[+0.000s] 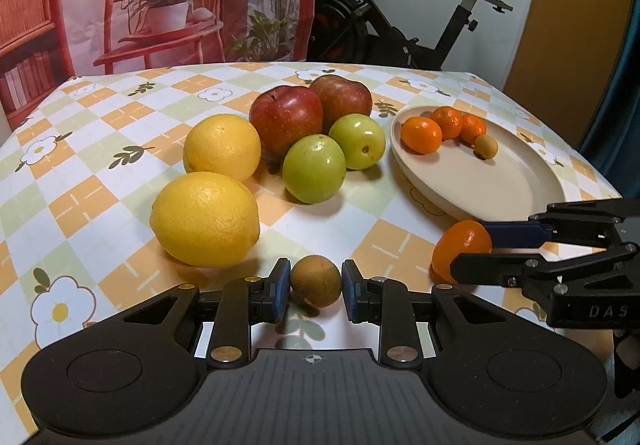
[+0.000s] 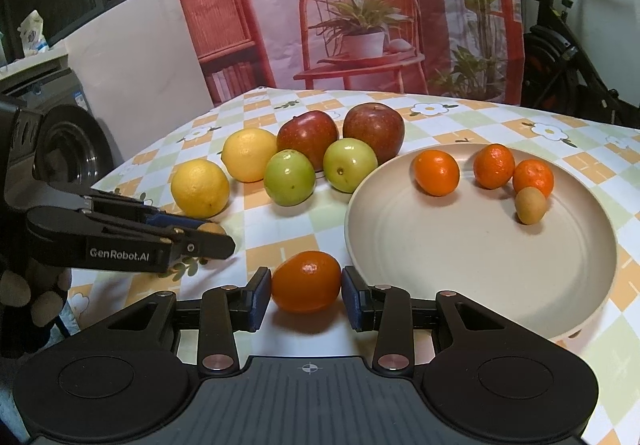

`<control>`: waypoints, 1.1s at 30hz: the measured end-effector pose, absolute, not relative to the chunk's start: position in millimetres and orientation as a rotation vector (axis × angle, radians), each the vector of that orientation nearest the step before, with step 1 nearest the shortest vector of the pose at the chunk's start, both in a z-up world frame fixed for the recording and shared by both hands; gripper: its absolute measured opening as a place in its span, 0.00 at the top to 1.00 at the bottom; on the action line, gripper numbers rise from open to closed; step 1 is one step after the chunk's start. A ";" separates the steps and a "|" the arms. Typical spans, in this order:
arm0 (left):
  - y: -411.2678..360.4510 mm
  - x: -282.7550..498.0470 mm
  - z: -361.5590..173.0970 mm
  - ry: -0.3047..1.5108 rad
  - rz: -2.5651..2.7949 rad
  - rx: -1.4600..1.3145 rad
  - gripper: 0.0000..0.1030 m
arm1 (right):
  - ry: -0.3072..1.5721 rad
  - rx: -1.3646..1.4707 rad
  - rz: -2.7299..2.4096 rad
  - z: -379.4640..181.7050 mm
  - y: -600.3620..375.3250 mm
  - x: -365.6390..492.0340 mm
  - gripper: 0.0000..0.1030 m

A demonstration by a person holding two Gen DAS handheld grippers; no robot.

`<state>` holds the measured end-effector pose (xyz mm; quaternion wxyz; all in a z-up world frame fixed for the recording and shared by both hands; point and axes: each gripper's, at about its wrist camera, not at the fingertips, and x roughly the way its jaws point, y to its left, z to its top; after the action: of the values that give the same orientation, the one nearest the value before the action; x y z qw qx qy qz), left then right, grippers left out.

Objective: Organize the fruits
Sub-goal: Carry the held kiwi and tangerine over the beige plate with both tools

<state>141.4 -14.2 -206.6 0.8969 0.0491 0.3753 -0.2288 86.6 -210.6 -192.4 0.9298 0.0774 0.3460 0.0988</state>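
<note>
- Left claw (image 1: 316, 287) has a small brown fruit (image 1: 316, 286) pinched between its blue pads, low over the tablecloth (image 1: 120, 149); right claw (image 2: 306, 287) is closed on a mandarin (image 2: 306, 281), just beside the near rim of the plate (image 2: 480, 265).
- Plate already carries three mandarins (image 2: 436, 172) and one brown fruit (image 2: 530, 205) at its far side; lemons (image 1: 205, 218), green fruits (image 1: 314, 169) and apples (image 1: 286, 119) sit bunched on the cloth to its left.
- Brown fruit is round and hard-looking and caught only at its widest line; I'd say a tilt or jolt could squirt it out and send it rolling off the table.
- Mandarin is soft: more squeeze may bruise or split it.
- Both claws are close together and would head for the same plate, so they could knock each other.
- Clipping the plate's rim might tip or shove it.
- Anything dropped on the plate could roll into the fruit there.
</note>
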 end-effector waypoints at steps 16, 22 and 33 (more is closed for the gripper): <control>-21.4 135.7 -188.7 0.708 -0.514 0.131 0.72 | 0.634 0.201 0.199 -180.3 -219.5 74.7 0.66; -32.4 137.5 -176.2 0.665 -0.545 0.150 0.72 | 0.599 0.231 0.177 -173.8 -230.6 66.8 0.66; -74.6 144.5 -167.0 0.619 -0.627 0.199 0.72 | 0.535 0.257 0.073 -165.7 -270.7 60.1 0.66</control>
<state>144.5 -74.6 -167.0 0.8997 0.0960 0.2991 -0.3030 60.1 -270.7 -165.7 0.9556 0.1265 0.2637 0.0360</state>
